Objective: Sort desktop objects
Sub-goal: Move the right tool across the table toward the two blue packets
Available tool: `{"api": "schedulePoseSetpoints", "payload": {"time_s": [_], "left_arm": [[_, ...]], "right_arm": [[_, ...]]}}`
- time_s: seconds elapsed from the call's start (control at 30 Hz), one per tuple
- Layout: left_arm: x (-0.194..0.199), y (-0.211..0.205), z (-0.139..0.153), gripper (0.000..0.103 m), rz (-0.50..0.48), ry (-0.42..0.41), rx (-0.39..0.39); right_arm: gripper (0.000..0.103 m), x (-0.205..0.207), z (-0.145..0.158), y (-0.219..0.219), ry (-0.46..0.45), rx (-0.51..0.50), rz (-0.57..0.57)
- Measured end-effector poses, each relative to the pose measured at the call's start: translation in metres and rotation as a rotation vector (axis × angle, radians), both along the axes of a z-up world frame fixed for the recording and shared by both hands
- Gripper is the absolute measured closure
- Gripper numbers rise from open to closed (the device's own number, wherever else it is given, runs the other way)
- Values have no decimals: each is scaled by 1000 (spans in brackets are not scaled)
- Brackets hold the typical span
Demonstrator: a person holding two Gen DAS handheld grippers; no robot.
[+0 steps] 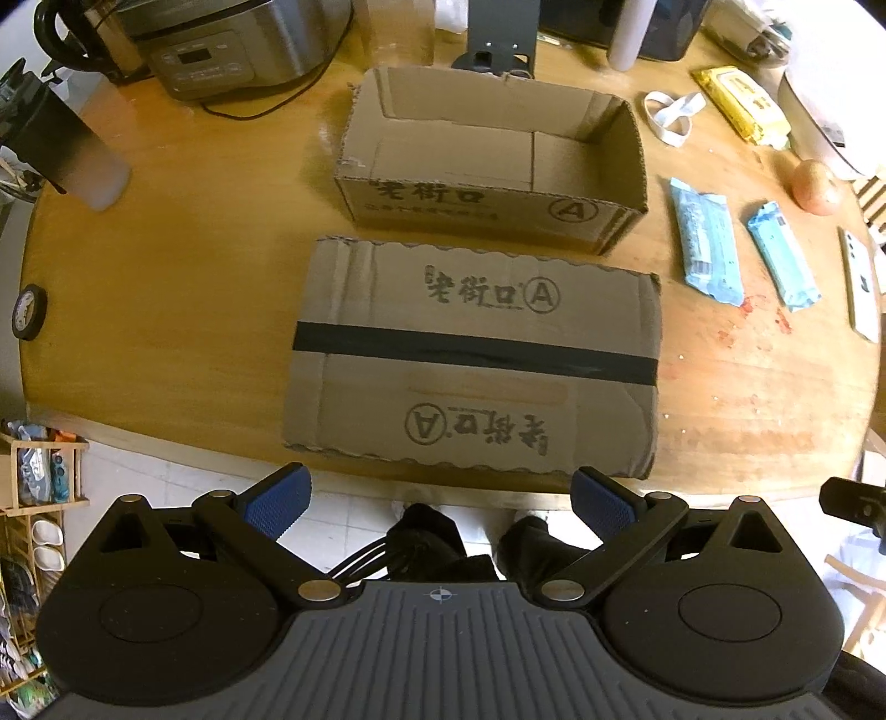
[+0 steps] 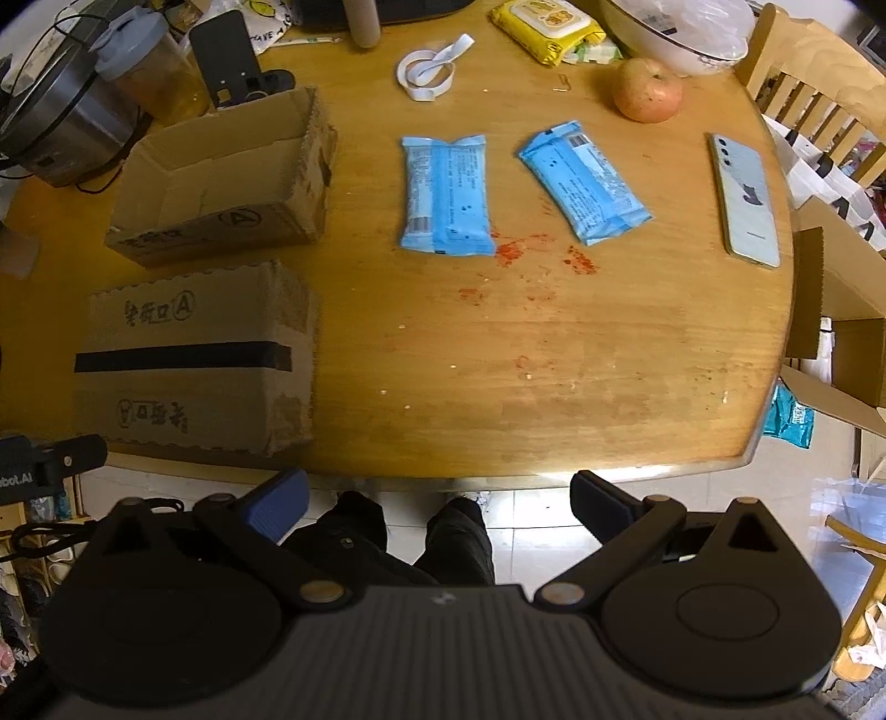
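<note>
Two blue snack packets lie on the wooden table: one [image 2: 446, 195] [image 1: 704, 239] nearer the boxes, the other [image 2: 582, 181] [image 1: 782, 255] to its right. An open, empty cardboard box [image 1: 487, 160] [image 2: 221, 183] stands at the back. An upside-down taped box [image 1: 470, 360] [image 2: 194, 354] sits at the front edge. A white phone [image 2: 745, 199] [image 1: 861, 282] lies far right. My left gripper [image 1: 440, 498] is open and empty, off the table's front edge before the taped box. My right gripper [image 2: 437, 501] is open and empty, also off the front edge.
An apple [image 2: 648, 88], a yellow wipes pack [image 2: 545, 25], a white strap [image 2: 432, 69] and a white bowl [image 2: 681, 33] sit at the back right. A rice cooker [image 1: 221, 44], a tumbler [image 1: 72, 144] and a tape roll [image 1: 27, 310] are on the left. A wooden chair [image 2: 819, 83] stands right.
</note>
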State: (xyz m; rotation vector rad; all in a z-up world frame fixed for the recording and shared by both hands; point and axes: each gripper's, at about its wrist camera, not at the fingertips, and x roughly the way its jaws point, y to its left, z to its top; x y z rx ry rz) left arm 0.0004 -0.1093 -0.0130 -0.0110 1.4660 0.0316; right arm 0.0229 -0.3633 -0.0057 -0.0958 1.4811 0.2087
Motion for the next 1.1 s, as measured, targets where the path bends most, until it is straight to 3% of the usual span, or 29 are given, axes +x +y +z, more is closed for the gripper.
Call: {"api": "schedulePoseSetpoints", "payload": {"time_s": [1.1], "left_arm": [[2,-77,-6,0,-47,14,-25]], "right_arm": [[0,21,-6,-73,-4,-40,-12]]}}
